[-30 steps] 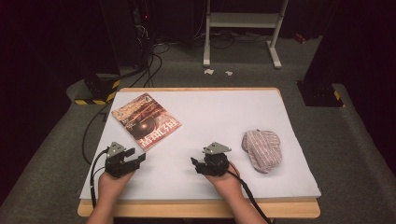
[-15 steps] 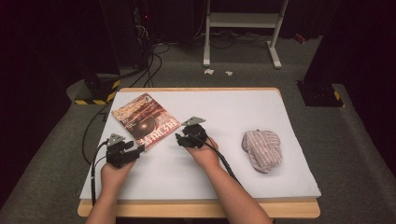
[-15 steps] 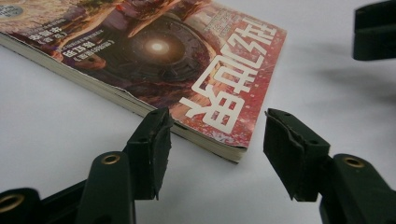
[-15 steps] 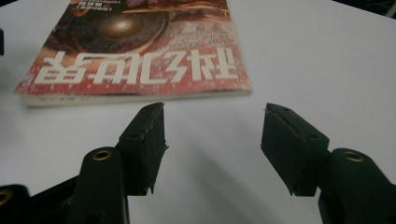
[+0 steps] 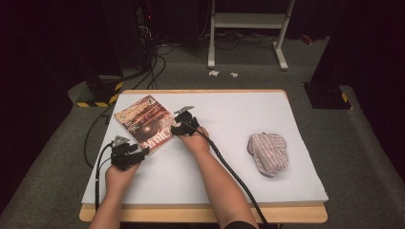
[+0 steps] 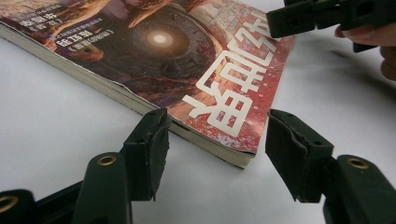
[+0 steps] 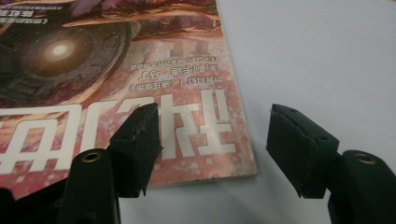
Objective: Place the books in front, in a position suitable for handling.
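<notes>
A paperback book (image 5: 145, 123) with a red-brown cover lies flat at the left of the white table (image 5: 229, 112). My left gripper (image 5: 142, 152) is open just short of the book's near corner. In the left gripper view that corner of the book (image 6: 187, 60) lies low between the spread jaws of the left gripper (image 6: 217, 149), untouched. My right gripper (image 5: 175, 128) hovers at the book's right edge, open, and its jaws have just been opening. In the right gripper view the right gripper (image 7: 215, 144) straddles the cover's corner (image 7: 116, 93) without pressing it.
A striped pink-grey cloth (image 5: 268, 151) lies bunched at the right of the table. Cables (image 5: 95, 138) hang off the left edge. On the floor beyond stand a white metal frame (image 5: 248, 28) and black equipment.
My right hand has swept from the table's front middle up and left to the book's right edge. My left gripper has edged slightly toward the book's near corner.
</notes>
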Motion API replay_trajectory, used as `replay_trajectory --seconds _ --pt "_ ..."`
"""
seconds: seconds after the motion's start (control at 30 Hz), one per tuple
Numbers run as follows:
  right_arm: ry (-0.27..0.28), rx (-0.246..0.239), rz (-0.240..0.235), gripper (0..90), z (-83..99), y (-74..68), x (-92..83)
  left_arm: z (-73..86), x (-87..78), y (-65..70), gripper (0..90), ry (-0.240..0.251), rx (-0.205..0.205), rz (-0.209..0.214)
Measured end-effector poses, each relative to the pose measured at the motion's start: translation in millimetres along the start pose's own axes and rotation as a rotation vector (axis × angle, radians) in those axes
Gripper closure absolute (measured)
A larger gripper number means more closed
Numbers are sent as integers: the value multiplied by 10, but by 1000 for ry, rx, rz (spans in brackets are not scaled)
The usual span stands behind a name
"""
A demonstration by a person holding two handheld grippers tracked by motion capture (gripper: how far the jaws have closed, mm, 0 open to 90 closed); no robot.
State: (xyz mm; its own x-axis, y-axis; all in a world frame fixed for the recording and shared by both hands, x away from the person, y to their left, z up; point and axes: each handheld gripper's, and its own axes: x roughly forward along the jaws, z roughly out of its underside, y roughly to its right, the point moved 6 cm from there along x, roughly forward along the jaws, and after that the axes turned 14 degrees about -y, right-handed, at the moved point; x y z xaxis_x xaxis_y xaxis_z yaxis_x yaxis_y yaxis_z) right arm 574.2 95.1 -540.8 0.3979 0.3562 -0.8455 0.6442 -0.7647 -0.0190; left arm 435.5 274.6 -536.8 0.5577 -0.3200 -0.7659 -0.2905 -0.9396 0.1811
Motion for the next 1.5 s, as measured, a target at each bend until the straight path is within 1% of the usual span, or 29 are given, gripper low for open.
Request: replay_trajectory --seconds 0.07,0.1,0.13,0.2,0.33,0.4,0.47,0.5,0.53,0.6,0.63,0.67,0.7,0.8,0.83,0.9,0.93,0.97,1.0,1.03,1.07,1.1,1.17,1.2,1.23,1.27,1.37,1.4,1.5 --pt "-8 7 -8 335 -5 13 28 2 7 -3 398 -4 1 1" --pt "-8 20 -31 338 -8 23 51 3 14 -4 399 -6 2 3" --pt "-11 35 -51 352 -8 30 60 4 20 -3 400 -9 1 6" --pt "-18 28 -73 400 9 13 47 7 47 10 403 -20 -4 24" --pt "-40 26 -72 402 54 -50 7 12 63 0 390 -31 -13 20" --pt "-34 18 -75 411 123 -115 -34 26 56 -51 391 -45 -24 -4" --pt "-34 17 -74 417 152 -137 -52 32 52 -71 393 -50 -29 -11" --pt "-34 14 -75 425 227 -202 -97 47 51 -99 399 -64 -33 -24" --pt "-34 14 -75 425 227 -202 -97 47 51 -99 399 -64 -33 -24" --pt "-30 19 -72 429 321 -258 -154 57 45 -100 403 -71 -28 -28" --pt "-28 19 -70 434 351 -265 -172 65 46 -90 406 -76 -6 -45" --pt "-30 21 -73 441 378 -273 -191 65 46 -90 407 -76 -6 -45" --pt "-39 26 -78 450 404 -280 -212 72 47 -77 409 -80 12 -62" --pt "-46 16 -79 463 447 -278 -249 78 44 -64 410 -83 21 -57" --pt "-44 16 -80 466 506 -278 -285 82 41 -55 411 -85 27 -53" --pt "-44 22 -83 468 564 -287 -320 100 27 -23 413 -96 49 -45" --pt "-44 22 -83 468 564 -287 -320 100 27 -23 413 -96 49 -45" --pt "-45 26 -88 470 632 -299 -362 126 8 15 414 -106 67 -39" --pt "-45 26 -88 470 632 -299 -362 126 8 15 414 -106 67 -39" --pt "-46 19 -94 476 710 -307 -411 149 -11 53 414 -116 90 -35" --pt "-46 19 -94 476 710 -307 -411 149 -11 53 414 -116 90 -35" --pt "-43 14 -96 479 774 -313 -451 164 -25 84 414 -121 112 -34" --pt "-46 6 -99 503 832 -320 -493 167 -32 98 412 -116 130 -48" --pt "-56 -18 -88 511 853 -316 -504 167 -32 98 411 -116 130 -48" --pt "-66 -26 -83 515 865 -325 -512 166 -32 99 408 -114 132 -52" --pt "-65 -38 -78 495 862 -319 -513 163 -38 100 413 -103 134 -66" --pt "-45 -24 -75 472 839 -277 -521 154 -49 94 421 -89 128 -90" --pt "-11 22 -90 455 807 -222 -543 151 -52 88 413 -86 121 -87" --pt "1 50 -84 442 779 -178 -513 158 -22 68 408 -91 86 -48"
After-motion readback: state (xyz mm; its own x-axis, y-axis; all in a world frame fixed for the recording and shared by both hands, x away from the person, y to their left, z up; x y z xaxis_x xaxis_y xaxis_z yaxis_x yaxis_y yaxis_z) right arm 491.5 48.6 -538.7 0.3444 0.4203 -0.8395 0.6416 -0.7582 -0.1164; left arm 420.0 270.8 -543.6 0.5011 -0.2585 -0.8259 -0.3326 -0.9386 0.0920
